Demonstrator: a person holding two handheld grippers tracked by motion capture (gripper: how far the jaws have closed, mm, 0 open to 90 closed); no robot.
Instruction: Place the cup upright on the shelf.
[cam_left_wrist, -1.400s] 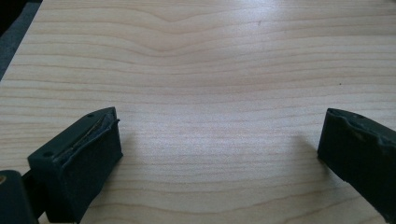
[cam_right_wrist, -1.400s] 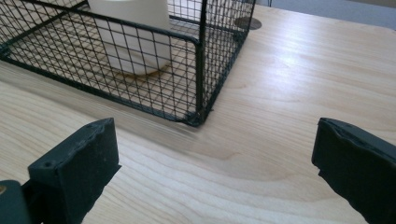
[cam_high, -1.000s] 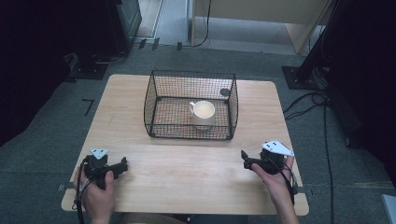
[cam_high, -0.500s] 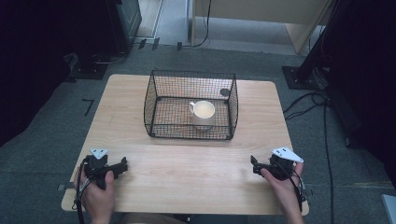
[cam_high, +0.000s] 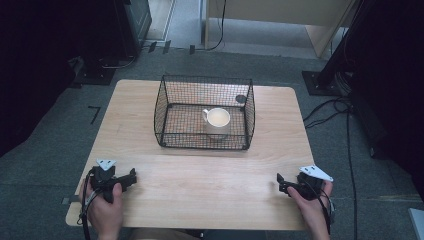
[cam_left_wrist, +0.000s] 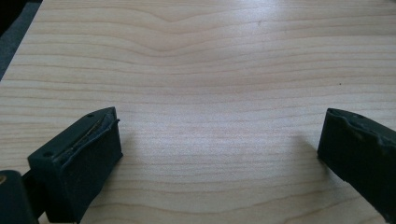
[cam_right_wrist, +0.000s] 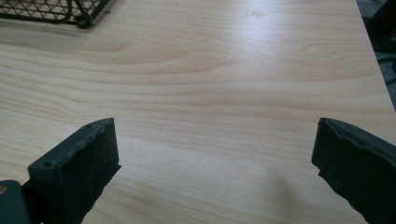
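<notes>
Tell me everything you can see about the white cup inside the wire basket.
The white cup looks like glazed ceramic, round, with one handle that points to the left in the high view. It stands upright on the floor of the black wire basket, in the right half, apart from the walls as far as I can tell. Its inside looks pale, and I cannot tell whether it holds anything. No gripper touches it.

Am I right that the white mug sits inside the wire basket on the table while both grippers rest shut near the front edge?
Not quite: the left gripper and right gripper are open, jaws wide apart in both gripper views. The white mug does sit inside the wire basket on the table.
</notes>
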